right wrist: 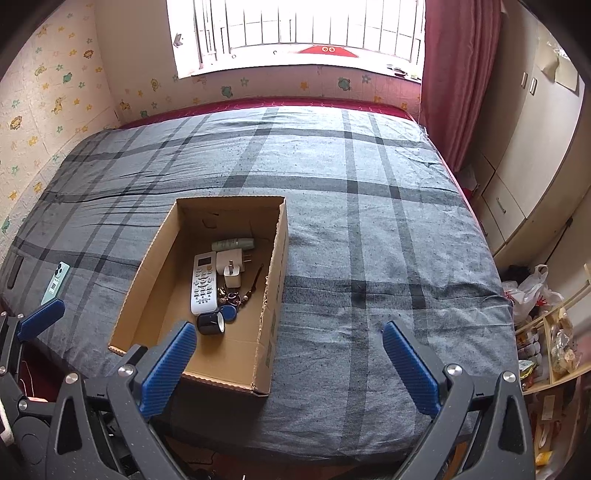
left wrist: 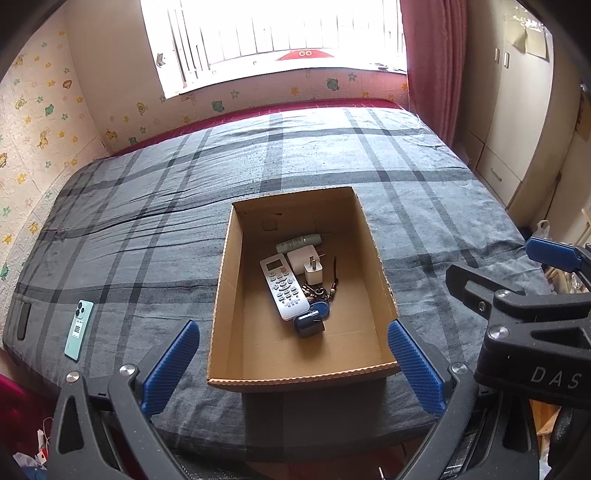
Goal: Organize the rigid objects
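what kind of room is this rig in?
Most likely a home bedroom: a bed under a grey plaid cover fills the view, with a barred window and red curtain behind it and wardrobe doors along the right wall.

Ahead of me: barred window (right wrist: 295, 33), red curtain (right wrist: 458, 74) at right. Cartoon-animal wallpaper (left wrist: 40, 122) left; pale wardrobe (right wrist: 524, 155) right.
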Demonstrator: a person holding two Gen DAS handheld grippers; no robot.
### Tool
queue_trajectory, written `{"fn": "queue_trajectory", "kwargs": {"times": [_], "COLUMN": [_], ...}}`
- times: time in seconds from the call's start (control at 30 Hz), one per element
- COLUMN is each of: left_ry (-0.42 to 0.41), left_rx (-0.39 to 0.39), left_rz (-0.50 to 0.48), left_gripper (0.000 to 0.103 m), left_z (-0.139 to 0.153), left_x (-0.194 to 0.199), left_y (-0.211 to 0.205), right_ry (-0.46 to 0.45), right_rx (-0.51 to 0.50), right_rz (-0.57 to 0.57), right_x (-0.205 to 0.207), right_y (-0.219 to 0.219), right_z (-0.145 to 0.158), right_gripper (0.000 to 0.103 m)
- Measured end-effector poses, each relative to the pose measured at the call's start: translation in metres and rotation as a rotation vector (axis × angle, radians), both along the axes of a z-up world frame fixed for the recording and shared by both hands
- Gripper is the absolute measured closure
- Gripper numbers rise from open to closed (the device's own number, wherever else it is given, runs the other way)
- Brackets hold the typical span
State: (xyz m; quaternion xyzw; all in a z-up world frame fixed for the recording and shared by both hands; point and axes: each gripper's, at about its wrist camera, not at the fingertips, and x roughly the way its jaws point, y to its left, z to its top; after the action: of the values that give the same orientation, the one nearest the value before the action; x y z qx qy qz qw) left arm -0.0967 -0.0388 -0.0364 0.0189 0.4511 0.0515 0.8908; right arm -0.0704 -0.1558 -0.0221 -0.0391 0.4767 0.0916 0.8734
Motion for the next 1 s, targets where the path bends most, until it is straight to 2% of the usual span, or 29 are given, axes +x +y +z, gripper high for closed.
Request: {"fn": "queue_trajectory", "kwargs": {"times": [1.0], "left_ry": [0.019], "left_rx": [-0.012], "left_rz": [-0.003], "left_gripper": [0.000], "left_z": [-0.0062], "left_x": [0.0017], "left_y": [0.0010], "right_ry": [0.021], "right_rx": [-0.011], "right_rz": [0.028], "right_x": [0.0010], "right_y": [0.0068], "right_z": [-0.0073], "right_gripper": [0.000]}}
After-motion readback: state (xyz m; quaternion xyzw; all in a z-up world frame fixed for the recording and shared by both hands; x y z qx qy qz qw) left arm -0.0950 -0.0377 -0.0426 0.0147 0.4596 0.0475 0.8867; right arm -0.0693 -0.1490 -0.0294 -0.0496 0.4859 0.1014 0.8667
